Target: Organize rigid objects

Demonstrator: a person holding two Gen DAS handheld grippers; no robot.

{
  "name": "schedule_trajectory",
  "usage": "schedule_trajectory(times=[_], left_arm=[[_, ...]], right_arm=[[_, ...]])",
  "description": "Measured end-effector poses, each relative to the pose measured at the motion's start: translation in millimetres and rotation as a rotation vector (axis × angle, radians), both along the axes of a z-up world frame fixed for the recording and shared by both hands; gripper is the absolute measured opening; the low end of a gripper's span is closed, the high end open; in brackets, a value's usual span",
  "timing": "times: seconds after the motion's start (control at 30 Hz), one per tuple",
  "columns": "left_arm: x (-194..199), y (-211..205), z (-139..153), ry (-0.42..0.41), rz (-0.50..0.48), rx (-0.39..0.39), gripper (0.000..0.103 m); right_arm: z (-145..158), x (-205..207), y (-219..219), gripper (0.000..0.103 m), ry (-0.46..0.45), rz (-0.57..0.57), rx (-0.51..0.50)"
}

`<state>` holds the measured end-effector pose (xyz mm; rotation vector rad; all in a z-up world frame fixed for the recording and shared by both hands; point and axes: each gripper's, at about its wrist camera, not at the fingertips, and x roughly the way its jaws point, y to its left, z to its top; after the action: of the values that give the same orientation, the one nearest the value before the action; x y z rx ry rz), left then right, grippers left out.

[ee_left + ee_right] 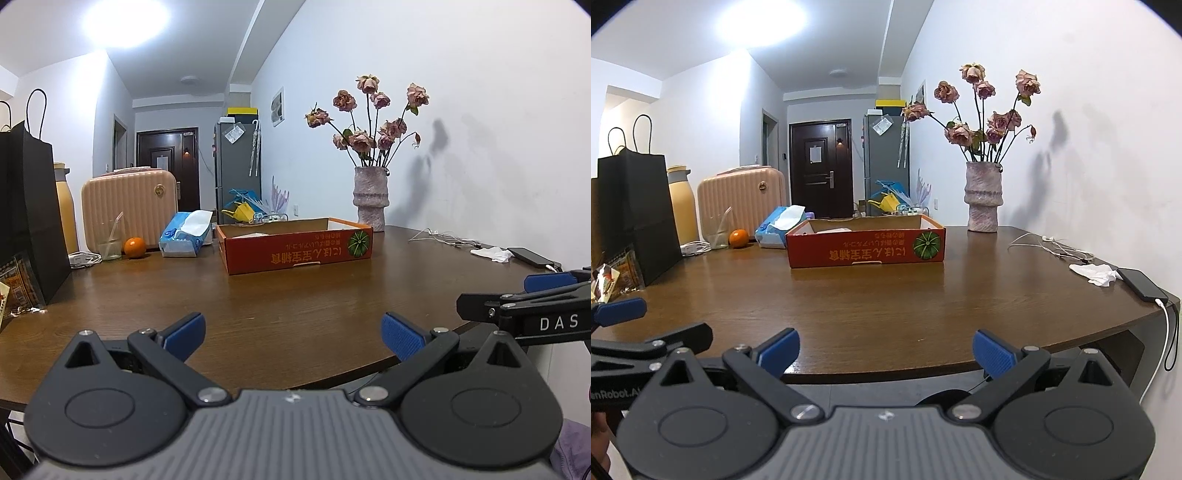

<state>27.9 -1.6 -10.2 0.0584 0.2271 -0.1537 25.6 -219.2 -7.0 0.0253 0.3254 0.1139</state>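
Wood-grain table (303, 295) with a rounded near edge, set against a white wall; a dark door (820, 166) and grey fridge (886, 155) show down the hallway behind. Far side of the table holds a red cardboard box (295, 247) with its top open and its print upside down, something pale inside but too hidden to tell. Left of it — tissue pack (186, 234), orange (135, 246), glass (109, 240), black paper bag (33, 214). Behind the box's right end stands a vase of dried roses (370, 197); cables, a crumpled tissue (1095, 273) and a phone (1141, 282) lie along the right edge. Left gripper (293, 338) and right gripper (885, 349) hover side by side over the near edge, jaws spread wide, nothing between the blue pads. The box sits well apart from both — straight ahead, across bare tabletop.
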Motion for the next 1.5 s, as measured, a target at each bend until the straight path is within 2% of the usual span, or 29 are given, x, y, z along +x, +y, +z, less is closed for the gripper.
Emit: schedule_trajectory(times=[1.5], left_arm=[[-1.6,-0.5,-0.2,0.003,-0.012,0.007,0.103]], right_arm=[[-0.7,2.4,-2.4,0.101,0.004,-0.002,0.008]])
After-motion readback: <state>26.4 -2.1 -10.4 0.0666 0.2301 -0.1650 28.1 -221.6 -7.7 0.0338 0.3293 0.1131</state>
